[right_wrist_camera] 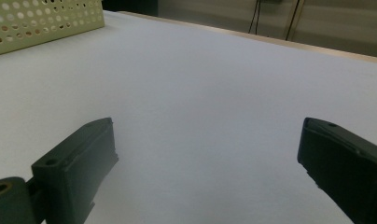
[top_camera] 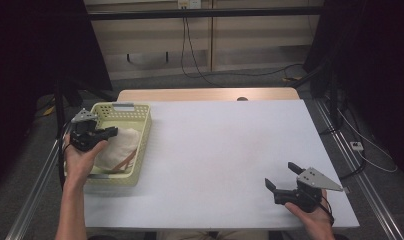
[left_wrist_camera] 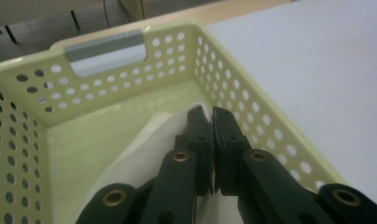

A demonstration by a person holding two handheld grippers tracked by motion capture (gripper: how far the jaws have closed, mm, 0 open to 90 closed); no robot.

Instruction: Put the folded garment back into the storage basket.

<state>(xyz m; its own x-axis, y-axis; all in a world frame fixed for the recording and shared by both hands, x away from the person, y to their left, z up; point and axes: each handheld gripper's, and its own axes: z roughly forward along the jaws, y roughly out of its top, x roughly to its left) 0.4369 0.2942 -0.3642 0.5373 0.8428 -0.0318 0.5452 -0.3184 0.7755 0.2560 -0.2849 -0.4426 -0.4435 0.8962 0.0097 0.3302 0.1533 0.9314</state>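
A pale green perforated basket stands at the table's left edge, with a white cloth lying inside it. My left gripper reaches into the basket from the left. In the left gripper view its jaws are pressed together at the tips, pinching a fold of the white cloth near the basket's right wall. My right gripper rests low over the table's near right corner. Its jaws stand wide apart with nothing between them.
The white tabletop stretches between the two hands. The basket's corner shows far off in the right gripper view. Beyond the table's far edge are cabinets and hanging cables. Metal rails run along both sides of the table.
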